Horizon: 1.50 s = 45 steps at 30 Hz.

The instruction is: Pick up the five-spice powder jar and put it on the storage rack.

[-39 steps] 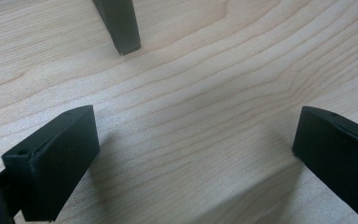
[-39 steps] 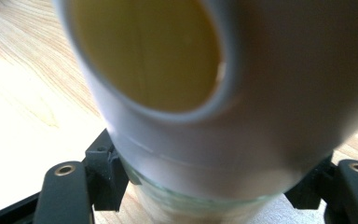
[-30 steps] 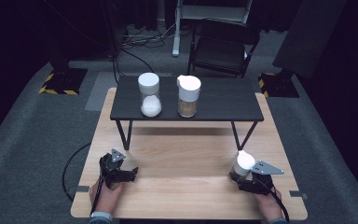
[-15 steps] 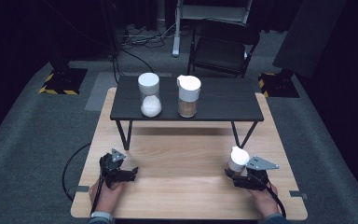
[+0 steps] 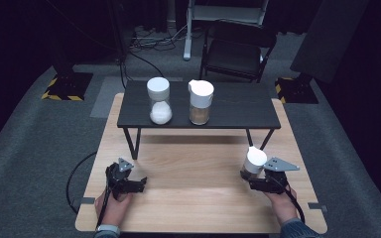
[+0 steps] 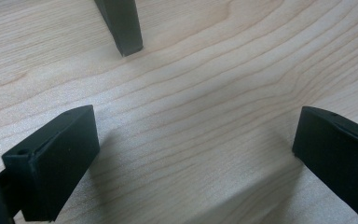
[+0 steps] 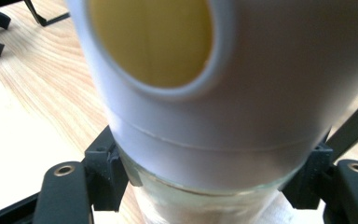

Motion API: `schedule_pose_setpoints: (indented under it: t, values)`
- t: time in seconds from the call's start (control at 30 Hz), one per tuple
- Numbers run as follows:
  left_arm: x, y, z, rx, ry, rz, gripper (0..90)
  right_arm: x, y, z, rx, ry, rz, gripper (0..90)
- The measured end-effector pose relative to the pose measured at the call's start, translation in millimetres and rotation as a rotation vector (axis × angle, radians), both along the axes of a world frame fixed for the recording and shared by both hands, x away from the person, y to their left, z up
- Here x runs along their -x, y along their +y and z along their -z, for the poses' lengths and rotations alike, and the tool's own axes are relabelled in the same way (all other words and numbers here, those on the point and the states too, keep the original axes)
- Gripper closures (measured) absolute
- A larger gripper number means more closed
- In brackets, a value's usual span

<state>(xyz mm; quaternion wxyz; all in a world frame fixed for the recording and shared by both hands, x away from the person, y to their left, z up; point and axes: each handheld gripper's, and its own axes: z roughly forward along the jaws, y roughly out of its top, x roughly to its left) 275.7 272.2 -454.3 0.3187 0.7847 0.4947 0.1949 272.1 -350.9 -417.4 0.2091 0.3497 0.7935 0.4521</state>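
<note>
My right gripper is shut on a glass jar with a white lid, held just above the wooden table at its right side. In the right gripper view the jar sits close between the jaws, its glass body clamped and an oval opening in the lid facing the camera. My left gripper rests low at the table's left front, open. In the left gripper view its jaws stand wide apart over bare wood, with nothing between them.
A small black table stands on the far half of the wooden table. It carries a jar of white powder and a jar of brownish contents. One of its legs is ahead of the left gripper. A chair stands behind.
My right gripper has carried the jar slightly left and farther from the table's front edge. The left gripper has stayed in place.
</note>
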Motion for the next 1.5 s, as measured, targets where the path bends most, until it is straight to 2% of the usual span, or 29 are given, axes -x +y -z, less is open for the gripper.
schedule_pose_setpoints:
  t: [0.2, 1.5]
  values:
    - [0.1, -0.1, 0.2, 0.001, -0.001, -0.003, 0.1, -2.7, 2.8, -12.4, -0.001, -0.023, 0.001, 30.2]
    - [0.8, 0.6, 0.6, 0.002, -0.003, -0.004, 0.1, -12.2, 19.8, -83.9, -0.032, -0.078, -0.016, 30.2]
